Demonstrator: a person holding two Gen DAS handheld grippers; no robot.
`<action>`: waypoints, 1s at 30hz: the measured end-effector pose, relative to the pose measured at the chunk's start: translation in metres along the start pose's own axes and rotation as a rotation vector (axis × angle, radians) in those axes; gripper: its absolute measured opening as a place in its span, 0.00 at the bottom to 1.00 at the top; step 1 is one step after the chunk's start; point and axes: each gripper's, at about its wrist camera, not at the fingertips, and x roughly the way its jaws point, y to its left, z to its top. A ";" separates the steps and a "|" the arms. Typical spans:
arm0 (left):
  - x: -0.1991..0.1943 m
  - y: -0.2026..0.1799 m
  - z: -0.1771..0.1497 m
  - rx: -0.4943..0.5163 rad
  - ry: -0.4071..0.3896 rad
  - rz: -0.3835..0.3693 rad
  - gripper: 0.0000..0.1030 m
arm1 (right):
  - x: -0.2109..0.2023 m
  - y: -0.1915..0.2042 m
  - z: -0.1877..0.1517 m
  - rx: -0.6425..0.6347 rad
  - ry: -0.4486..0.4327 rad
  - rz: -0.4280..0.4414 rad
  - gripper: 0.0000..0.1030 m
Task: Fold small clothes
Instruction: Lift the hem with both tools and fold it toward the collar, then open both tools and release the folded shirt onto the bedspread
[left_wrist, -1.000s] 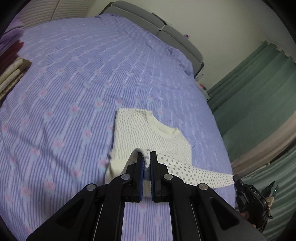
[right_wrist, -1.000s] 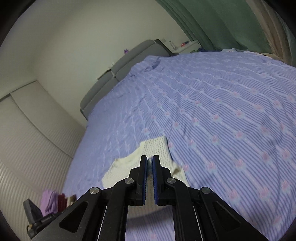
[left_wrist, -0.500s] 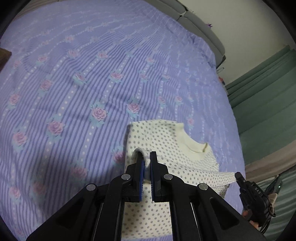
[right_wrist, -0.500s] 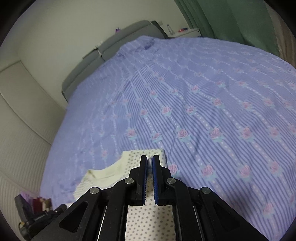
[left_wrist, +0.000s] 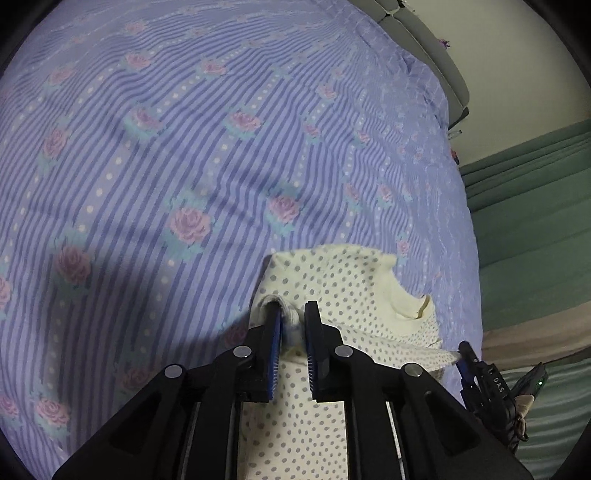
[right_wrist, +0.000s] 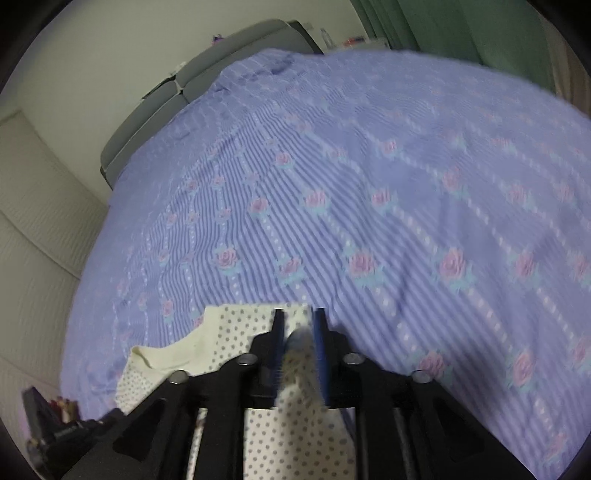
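Note:
A small cream top with grey dots (left_wrist: 332, 280) lies on the purple striped bedspread (left_wrist: 184, 147), its neckline toward the right. My left gripper (left_wrist: 291, 314) sits low over the top's left edge, jaws slightly parted, with a fold of fabric loose between them. In the right wrist view the same top (right_wrist: 236, 328) lies below my right gripper (right_wrist: 299, 321), whose jaws are also parted with a fabric fold between them. The right gripper also shows at the lower right of the left wrist view (left_wrist: 480, 373).
A grey headboard (right_wrist: 207, 77) stands at the far end of the bed. Green curtains (left_wrist: 535, 221) hang beside the bed. A stack of folded clothes (right_wrist: 62, 406) shows at the lower left of the right wrist view.
Both grippers have come down close to the bed with the folded-over part of the top. Both pairs of jaws have parted from shut, loosening the fabric.

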 end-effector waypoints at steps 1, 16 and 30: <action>-0.003 -0.001 0.002 0.000 -0.003 -0.009 0.26 | -0.004 0.003 0.001 -0.018 -0.019 -0.004 0.38; -0.048 -0.018 -0.043 0.449 -0.084 0.076 0.66 | -0.043 0.025 -0.030 -0.392 -0.005 -0.071 0.42; -0.047 0.026 -0.109 0.401 -0.094 0.185 0.66 | -0.068 -0.025 -0.102 -0.443 -0.008 -0.160 0.42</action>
